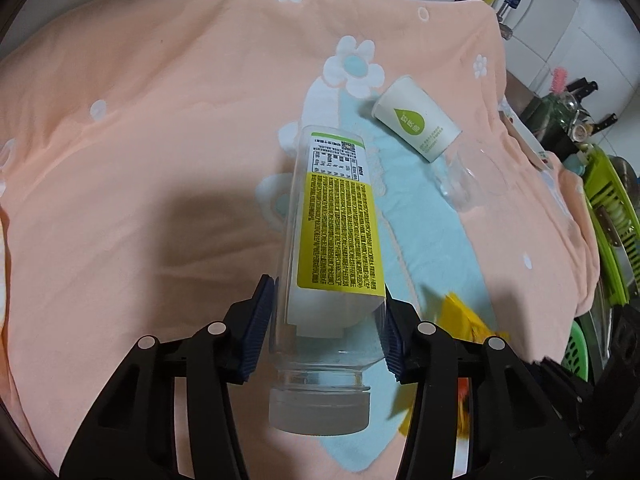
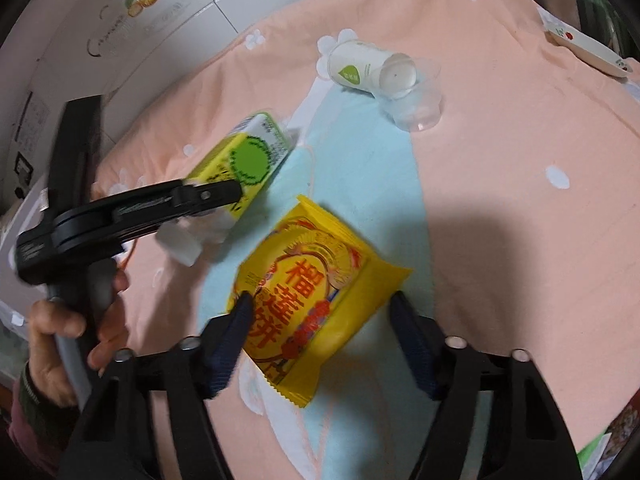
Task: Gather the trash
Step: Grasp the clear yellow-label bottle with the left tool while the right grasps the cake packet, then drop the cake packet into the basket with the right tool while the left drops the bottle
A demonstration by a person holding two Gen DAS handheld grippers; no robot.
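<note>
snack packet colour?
Yellow, with red characters and ornament; the snack packet shows best in the right wrist view.

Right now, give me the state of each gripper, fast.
Left gripper: closed on the clear bottle, pads on both its sides.
Right gripper: open, straddling the yellow snack packet; one pad touches it, not yet clamped.

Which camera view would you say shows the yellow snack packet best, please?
The right wrist view: the yellow snack packet lies whole and face up between the right gripper fingers, its red print visible. The left wrist view catches only a blurred yellow corner behind the left gripper.
</note>
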